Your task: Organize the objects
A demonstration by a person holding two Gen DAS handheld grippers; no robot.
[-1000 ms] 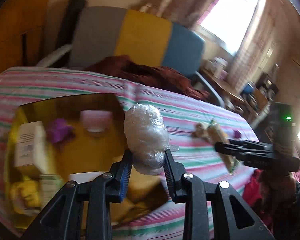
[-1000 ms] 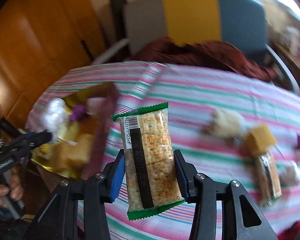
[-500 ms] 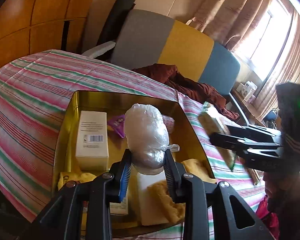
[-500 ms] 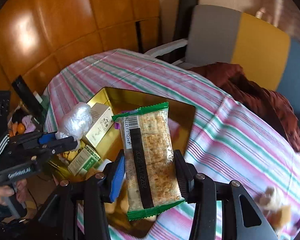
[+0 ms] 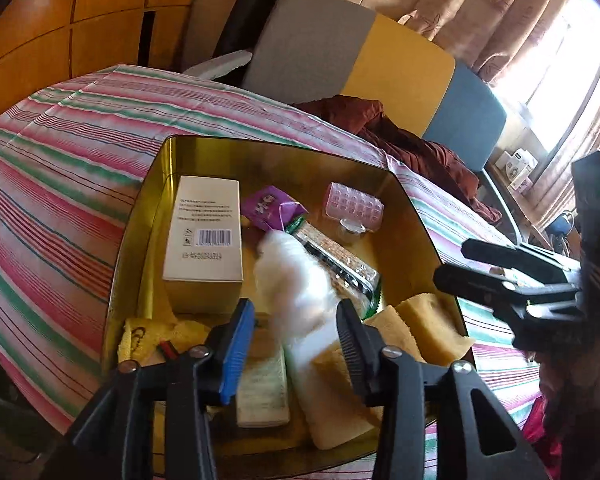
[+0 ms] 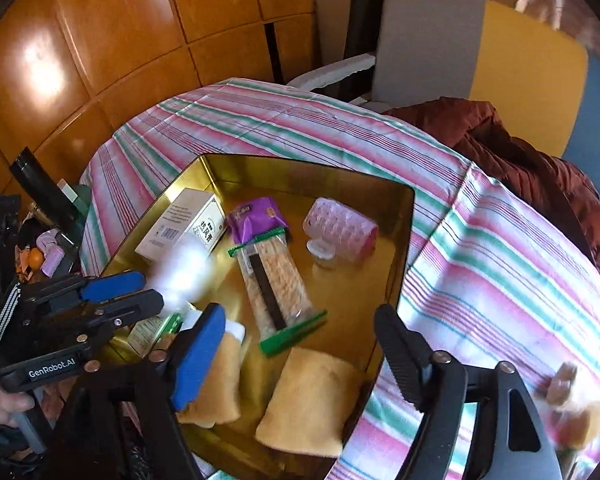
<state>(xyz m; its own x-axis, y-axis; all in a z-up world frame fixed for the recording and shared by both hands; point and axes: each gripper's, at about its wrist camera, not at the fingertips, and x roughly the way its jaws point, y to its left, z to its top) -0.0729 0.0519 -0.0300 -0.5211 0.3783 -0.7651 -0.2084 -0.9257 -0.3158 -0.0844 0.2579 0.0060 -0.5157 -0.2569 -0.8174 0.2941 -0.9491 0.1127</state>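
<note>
Both claws are opening over the gold tray (image 6: 405, 240): the right claw (image 6: 300, 344) is empty, its cracker packet (image 6: 278, 280) lying mid-tray, while the wrapped white bundle (image 5: 296, 284) is dropping from the left claw (image 5: 294, 330) beside it.

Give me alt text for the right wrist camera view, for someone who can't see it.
The right gripper, its jaws opening, hovers over a gold metal tin on a striped tablecloth, a green-edged clear cracker packet lying in the tin below. Beside it are a white carton, purple wrapper and pink plastic box; a blurred white bundle drops by the left gripper.
</note>
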